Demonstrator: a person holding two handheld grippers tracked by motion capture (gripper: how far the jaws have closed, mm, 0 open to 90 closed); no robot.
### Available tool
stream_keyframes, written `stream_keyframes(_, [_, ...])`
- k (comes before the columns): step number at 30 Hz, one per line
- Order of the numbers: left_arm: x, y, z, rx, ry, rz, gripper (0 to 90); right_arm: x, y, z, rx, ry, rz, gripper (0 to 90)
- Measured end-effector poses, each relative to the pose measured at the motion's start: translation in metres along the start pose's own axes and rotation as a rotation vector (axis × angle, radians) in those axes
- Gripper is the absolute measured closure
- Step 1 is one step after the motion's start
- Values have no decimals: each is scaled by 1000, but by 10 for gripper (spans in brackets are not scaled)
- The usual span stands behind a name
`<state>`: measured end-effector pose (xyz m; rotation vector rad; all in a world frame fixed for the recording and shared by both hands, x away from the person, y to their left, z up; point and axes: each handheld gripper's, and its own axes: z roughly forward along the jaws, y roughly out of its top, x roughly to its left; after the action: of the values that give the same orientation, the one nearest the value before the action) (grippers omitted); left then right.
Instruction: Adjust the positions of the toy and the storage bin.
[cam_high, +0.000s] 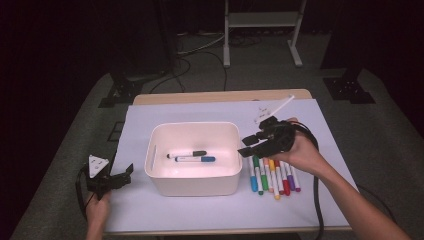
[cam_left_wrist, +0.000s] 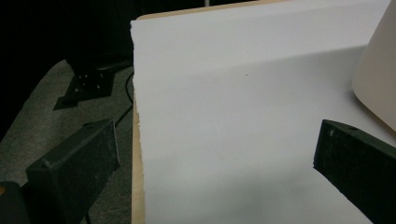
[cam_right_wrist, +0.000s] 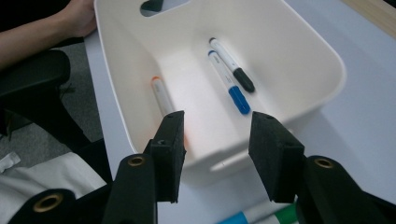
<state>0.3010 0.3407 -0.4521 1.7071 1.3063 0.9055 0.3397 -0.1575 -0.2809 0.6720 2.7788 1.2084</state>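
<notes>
On the white sheet (cam_high: 200, 210) that covers the table stands a white bin (cam_high: 193, 177) with two markers on its floor in the high view: a black-capped marker (cam_high: 186, 154) and, just beside it on the near side, a blue-capped marker (cam_high: 195, 159). The right gripper view adds a third, an orange-tipped marker (cam_right_wrist: 162, 97), lying along the bin's wall and partly hidden behind a jaw; that wall hides it from above. The same view shows a handle cut-out (cam_right_wrist: 159, 5) in the bin's far wall. A row of coloured markers (cam_high: 273, 176) lies side by side on the sheet just right of the bin, below the right hand; the right gripper view catches two of their ends at its lower edge.

The right gripper (cam_high: 248, 145) is held over the bin's right rim, pointed left towards the bin, jaws spread with nothing between them. The left gripper (cam_high: 125, 175) rests at the sheet's left edge, well apart from the bin; the left gripper view shows its jaws wide apart and empty, one over the sheet, the other past the table's edge, above the floor. Open sheet lies between this gripper and the bin, in front of the bin and behind it. Both forearms enter from the bottom, the right one angled inward.
</notes>
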Motion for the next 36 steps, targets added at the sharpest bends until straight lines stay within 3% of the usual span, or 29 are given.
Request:
stream_keyframes(7, [0, 0, 0, 2, 2, 6, 0, -13, -35, -22, -33, -37, 65, 542])
stream_keyframes(14, [-1, 0, 0, -1, 4, 5, 0, -27, -71, -33, -44, -77, 132, 541])
stream_keyframes(21, [-1, 0, 0, 1, 5, 8, 0, -40, -108, -30, -30, -117, 195, 542])
stream_keyframes(36, [-1, 0, 0, 1, 2, 8, 0, -55, -159, -18, 37, -199, 271, 542])
